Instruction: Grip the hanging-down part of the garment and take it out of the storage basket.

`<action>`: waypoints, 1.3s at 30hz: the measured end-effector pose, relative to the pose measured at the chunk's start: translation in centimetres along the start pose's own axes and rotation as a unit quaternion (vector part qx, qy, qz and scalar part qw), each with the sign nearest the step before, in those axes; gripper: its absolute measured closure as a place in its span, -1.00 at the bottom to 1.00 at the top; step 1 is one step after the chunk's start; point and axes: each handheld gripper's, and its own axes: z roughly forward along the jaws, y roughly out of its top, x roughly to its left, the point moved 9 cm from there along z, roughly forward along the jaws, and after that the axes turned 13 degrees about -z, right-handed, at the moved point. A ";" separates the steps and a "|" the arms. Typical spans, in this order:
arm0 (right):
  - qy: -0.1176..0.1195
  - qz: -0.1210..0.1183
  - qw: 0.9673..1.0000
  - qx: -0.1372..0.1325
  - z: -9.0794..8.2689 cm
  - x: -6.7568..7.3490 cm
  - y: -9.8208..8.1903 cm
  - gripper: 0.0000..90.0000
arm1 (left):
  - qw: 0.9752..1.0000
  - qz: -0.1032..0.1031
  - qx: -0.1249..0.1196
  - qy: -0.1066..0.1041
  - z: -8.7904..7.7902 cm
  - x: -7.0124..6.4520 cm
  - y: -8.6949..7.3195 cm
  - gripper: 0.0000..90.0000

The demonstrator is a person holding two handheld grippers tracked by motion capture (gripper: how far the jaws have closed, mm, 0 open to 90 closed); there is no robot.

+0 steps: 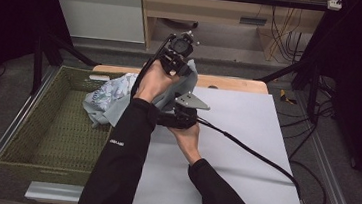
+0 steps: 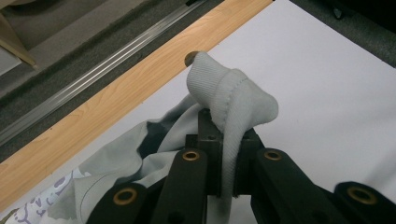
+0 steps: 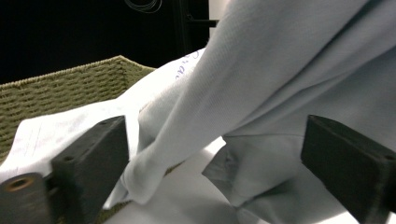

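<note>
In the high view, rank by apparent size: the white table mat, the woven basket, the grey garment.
1. white table mat
2. woven basket, close to the mat, partly hidden
3. grey garment, clearly smallest

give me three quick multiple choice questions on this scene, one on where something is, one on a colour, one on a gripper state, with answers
1. Where does the woven basket sit in the high view?
A. left of the white board
B. right of the white board
C. on top of the white board

2. What colour is the garment held up over the board?
A. red
B. pale grey
C. black

3. How do the jaws of the left hand-held gripper stand?
A. wide open, nothing between them
B. shut on the garment
C. shut on the basket rim

Answers:
1. A, the basket lies beside the left edge of the white board.
2. B, the cloth is light grey.
3. B, the left gripper view has a fold pinched between them.
</note>
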 end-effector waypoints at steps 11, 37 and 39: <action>0.020 0.024 0.999 0.012 1.4 1.1 -0.1 0.27 | 1.000 -0.001 0.000 -0.001 -0.1 0.2 -0.2 0.88; 0.047 0.001 0.999 -0.004 -5.3 -0.7 0.6 0.87 | 1.000 -0.003 -0.001 0.013 -0.4 0.6 -0.3 0.88; 0.045 -0.003 0.999 -0.006 -6.3 -0.9 0.7 0.87 | 1.000 -0.004 -0.002 0.014 -0.5 0.7 -0.3 0.88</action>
